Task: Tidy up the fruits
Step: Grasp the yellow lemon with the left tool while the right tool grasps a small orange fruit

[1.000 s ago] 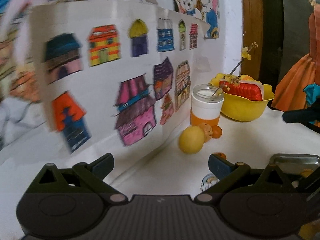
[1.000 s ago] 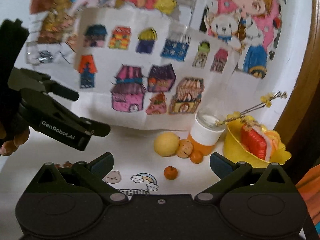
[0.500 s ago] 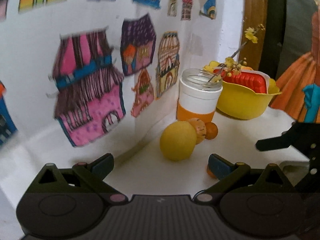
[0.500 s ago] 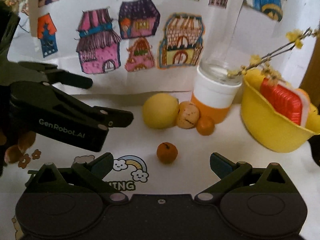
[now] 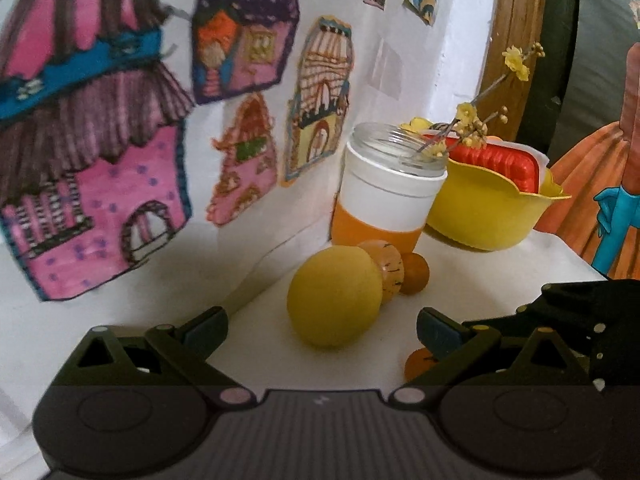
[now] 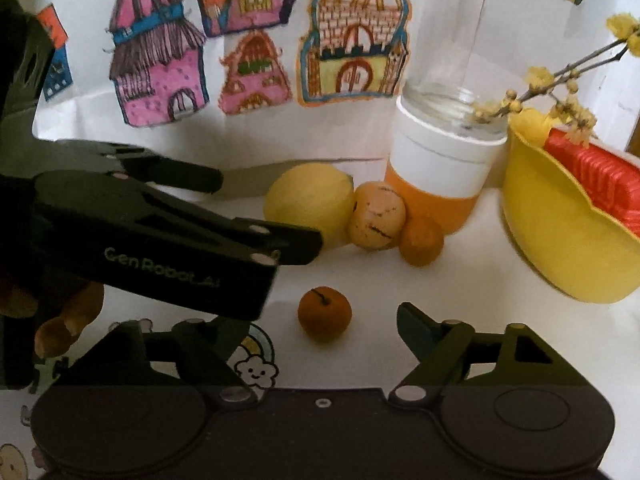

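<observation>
While jar holds twig, yellow bowl holds red box.

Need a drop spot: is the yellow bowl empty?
No. The yellow bowl already holds a red ribbed item; what else is inside cannot be told.

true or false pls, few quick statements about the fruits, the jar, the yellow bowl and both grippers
1. The small orange fruit with a stem lies apart from the other fruits. True.
2. The large yellow lemon sits inside the yellow plastic bowl. False: it lies on the white tabletop, beside the tan speckled round fruit.
3. The glass jar with the white and orange sleeve has a lid on. False: its mouth is open, with a flowering twig leaning in.
4. The right gripper grips the stemmed orange fruit. False: its jaws are closing with that fruit between them, not yet touching.
5. The left gripper holds nothing. True.
</observation>
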Demonstrator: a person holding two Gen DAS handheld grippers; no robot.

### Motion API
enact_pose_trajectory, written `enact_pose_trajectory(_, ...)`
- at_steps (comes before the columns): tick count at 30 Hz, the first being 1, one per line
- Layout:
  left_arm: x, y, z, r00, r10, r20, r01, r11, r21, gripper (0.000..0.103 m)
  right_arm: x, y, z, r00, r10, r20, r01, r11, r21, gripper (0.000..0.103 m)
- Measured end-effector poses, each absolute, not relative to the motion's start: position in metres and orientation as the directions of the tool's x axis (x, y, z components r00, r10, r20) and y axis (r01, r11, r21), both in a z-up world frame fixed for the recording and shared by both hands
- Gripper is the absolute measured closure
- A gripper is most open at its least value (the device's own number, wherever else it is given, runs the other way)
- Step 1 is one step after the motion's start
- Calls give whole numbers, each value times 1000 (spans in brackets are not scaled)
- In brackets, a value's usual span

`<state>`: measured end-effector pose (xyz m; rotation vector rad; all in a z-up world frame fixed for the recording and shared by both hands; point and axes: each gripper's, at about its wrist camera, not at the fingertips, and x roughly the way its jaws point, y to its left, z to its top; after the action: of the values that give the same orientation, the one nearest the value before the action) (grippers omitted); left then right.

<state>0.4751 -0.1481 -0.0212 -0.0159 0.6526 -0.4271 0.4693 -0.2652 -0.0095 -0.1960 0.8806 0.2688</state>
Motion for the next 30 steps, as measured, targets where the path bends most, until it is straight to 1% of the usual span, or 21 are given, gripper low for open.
enact_pose_trajectory(7,487,-155,-25,710,-390,-586,386,912,-139,2,476,-263,-11,604,149,-783,-293,955,-44,30)
enact_pose_trajectory(10,491,-156,-26,709,-393,-586,386,911,-145,5,478,-264,-12,604,156,-781,-285,958,-29,35)
enact_pose_trajectory(12,494,-157,-26,708,-398,-583,390,909,-148,7,478,-265,-12,604,161,-781,-278,961,-16,40)
enact_pose_trajectory(22,499,-163,-31,702,-414,-579,409,900,-149,22,475,-267,-9,628,149,-764,-252,968,-19,51)
enact_pose_trajectory(24,500,-164,-32,700,-414,-582,411,900,-147,26,471,-268,-8,632,147,-761,-249,968,-20,55)
enact_pose_trajectory(26,500,-164,-33,697,-415,-584,411,900,-148,31,471,-267,-8,636,146,-758,-250,968,-23,57)
enact_pose_trajectory(30,501,-164,-35,686,-425,-591,418,895,-159,39,469,-265,-8,642,144,-753,-252,967,-29,61)
